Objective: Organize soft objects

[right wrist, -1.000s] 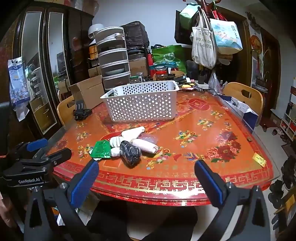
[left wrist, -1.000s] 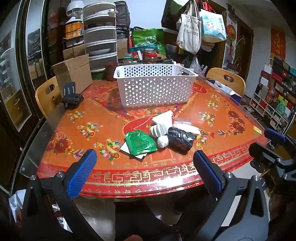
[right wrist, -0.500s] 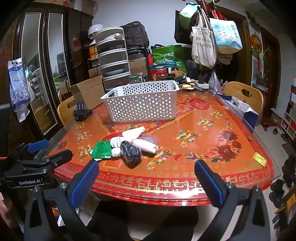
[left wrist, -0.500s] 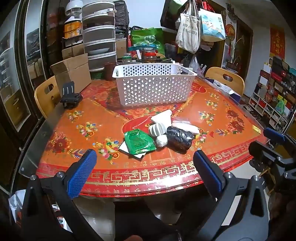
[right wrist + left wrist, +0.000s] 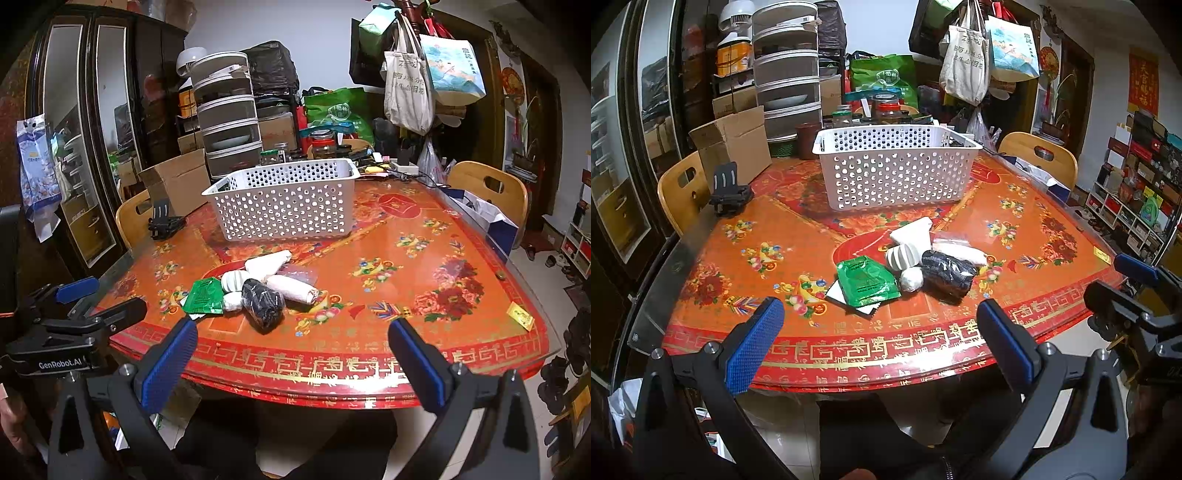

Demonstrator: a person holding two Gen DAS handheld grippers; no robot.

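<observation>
A small heap of soft things lies mid-table: a green packet (image 5: 866, 280) (image 5: 205, 297), a black bundle (image 5: 947, 273) (image 5: 264, 302), a striped white roll (image 5: 903, 256) (image 5: 234, 279), a small white ball (image 5: 911, 279), and white rolls (image 5: 912, 232) (image 5: 291, 288). Behind the heap stands a white perforated basket (image 5: 897, 173) (image 5: 284, 203). My left gripper (image 5: 881, 341) hovers open before the table's near edge. My right gripper (image 5: 291, 360) is likewise open and holds nothing. Each gripper shows at the edge of the other's view.
The red floral table (image 5: 775, 236) carries a black clamp stand (image 5: 729, 192) at its left side. A cardboard box (image 5: 733, 142), jars (image 5: 886, 110) and stacked grey drawers (image 5: 786, 74) crowd the far side. Wooden chairs (image 5: 1039, 155) (image 5: 491, 192) stand around it.
Both grippers have stayed open; the views have only drifted slightly, with the heap and basket unmoved.
</observation>
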